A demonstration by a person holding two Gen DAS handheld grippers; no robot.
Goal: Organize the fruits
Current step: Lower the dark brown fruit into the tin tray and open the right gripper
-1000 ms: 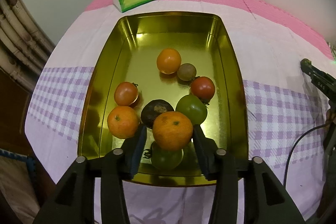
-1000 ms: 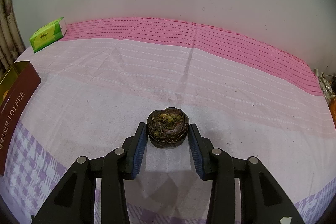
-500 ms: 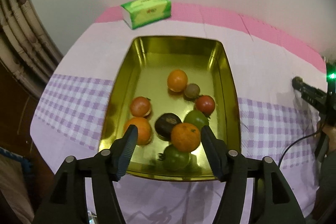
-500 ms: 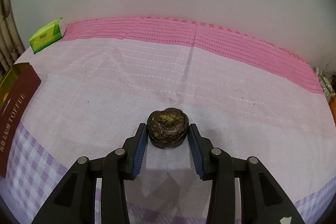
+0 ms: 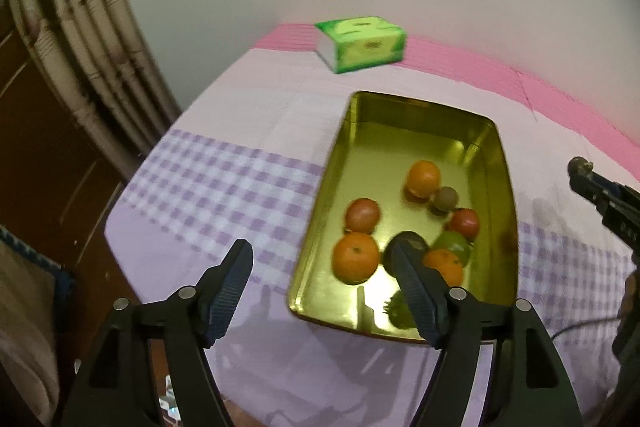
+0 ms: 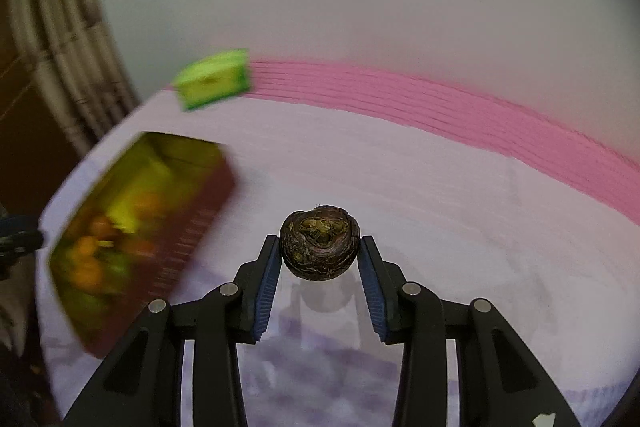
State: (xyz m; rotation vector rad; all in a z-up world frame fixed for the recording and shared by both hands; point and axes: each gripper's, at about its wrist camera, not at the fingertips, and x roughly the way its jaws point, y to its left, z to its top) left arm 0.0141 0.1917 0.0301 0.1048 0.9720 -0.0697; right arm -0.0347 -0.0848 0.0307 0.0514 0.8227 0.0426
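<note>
A gold tin tray (image 5: 498, 167) on the cloth holds several fruits: oranges (image 5: 355, 258), red tomatoes (image 5: 362, 215), green tomatoes (image 5: 454, 245), a dark fruit (image 5: 400, 247) and a small brown one (image 5: 445, 198). My left gripper (image 5: 322, 267) is open and empty, raised above the tray's near left corner. My right gripper (image 6: 319, 255) is shut on a dark wrinkled fruit (image 6: 319, 250) and holds it above the cloth, right of the tray (image 6: 132, 219), which is blurred in that view.
A green tissue box (image 5: 362, 43) lies at the back of the table, and shows in the right wrist view (image 6: 212, 79) too. The right gripper's tip (image 5: 592, 183) shows at the right. The table's left edge drops beside wooden furniture (image 5: 48, 147).
My left gripper let go of an orange in the tray, opened, rose and drew back to the left. My right gripper lifted the dark fruit and swung left, bringing the tray into view.
</note>
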